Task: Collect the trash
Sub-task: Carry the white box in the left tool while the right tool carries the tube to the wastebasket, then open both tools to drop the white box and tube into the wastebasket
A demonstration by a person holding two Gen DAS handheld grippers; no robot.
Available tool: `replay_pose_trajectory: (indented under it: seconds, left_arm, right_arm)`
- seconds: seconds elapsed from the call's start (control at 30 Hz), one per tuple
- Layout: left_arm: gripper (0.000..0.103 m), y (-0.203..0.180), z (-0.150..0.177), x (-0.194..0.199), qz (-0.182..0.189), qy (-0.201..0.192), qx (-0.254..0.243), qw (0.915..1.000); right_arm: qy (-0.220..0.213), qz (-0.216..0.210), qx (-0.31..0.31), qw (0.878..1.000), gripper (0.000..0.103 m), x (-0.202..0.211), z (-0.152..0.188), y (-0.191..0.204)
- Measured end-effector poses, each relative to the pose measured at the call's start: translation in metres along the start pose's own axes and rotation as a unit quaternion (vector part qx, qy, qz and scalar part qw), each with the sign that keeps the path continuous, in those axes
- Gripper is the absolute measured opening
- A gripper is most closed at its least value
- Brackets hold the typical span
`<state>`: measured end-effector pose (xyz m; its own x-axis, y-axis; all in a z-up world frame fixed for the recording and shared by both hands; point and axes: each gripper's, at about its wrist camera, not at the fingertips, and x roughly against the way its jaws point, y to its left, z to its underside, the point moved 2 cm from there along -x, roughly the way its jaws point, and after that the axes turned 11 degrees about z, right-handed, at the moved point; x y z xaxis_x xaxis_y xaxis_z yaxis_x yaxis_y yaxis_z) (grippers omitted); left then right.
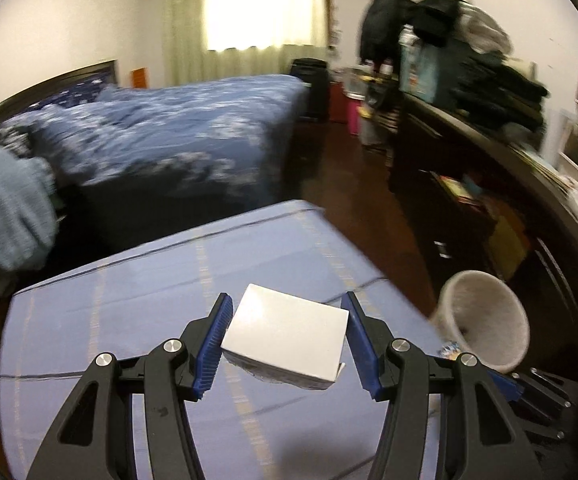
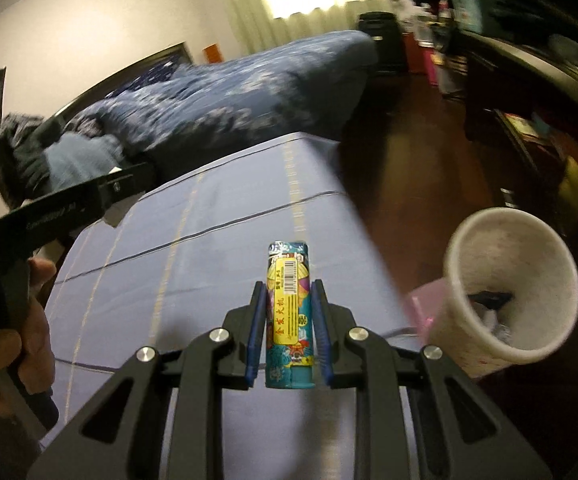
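In the left wrist view a white box sits between the blue pads of my left gripper, raised above the blue tablecloth; the left pad touches it, the right side shows a small gap. In the right wrist view my right gripper is shut on a teal printed snack tube with a barcode label, held above the cloth. A grey felt trash bin stands tilted at the table's right edge with scraps inside; it also shows in the left wrist view.
A bed with a blue floral duvet lies beyond the table. A dark dresser piled with clothes runs along the right. Dark wood floor lies between them. The left gripper's body and a hand show at the left.
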<state>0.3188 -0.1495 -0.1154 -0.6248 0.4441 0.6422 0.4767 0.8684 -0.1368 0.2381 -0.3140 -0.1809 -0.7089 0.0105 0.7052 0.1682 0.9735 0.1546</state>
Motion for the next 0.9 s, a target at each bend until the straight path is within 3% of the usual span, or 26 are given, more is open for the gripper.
replay_pose_trajectory:
  seconds: [0.43,0.63,0.9]
  left_arm:
    - [0.056,-0.142,-0.020,-0.078,0.098,0.038,-0.069,0.9920]
    - [0.056,-0.190,-0.021,-0.111,0.129,0.060,-0.083,0.9863]
    - [0.057,-0.226,-0.019,-0.161,0.143,0.094,-0.081,0.9820]
  right_arm:
    - [-0.019,0.096,-0.115,0.989,0.024,0.009,0.005,-0.162]
    - [-0.024,0.121,-0.153,0.980,0.024,0.002,0.008,-0.210]
    - [-0.023,0.140,-0.164,0.976,0.024,-0.022,0.007,-0.239]
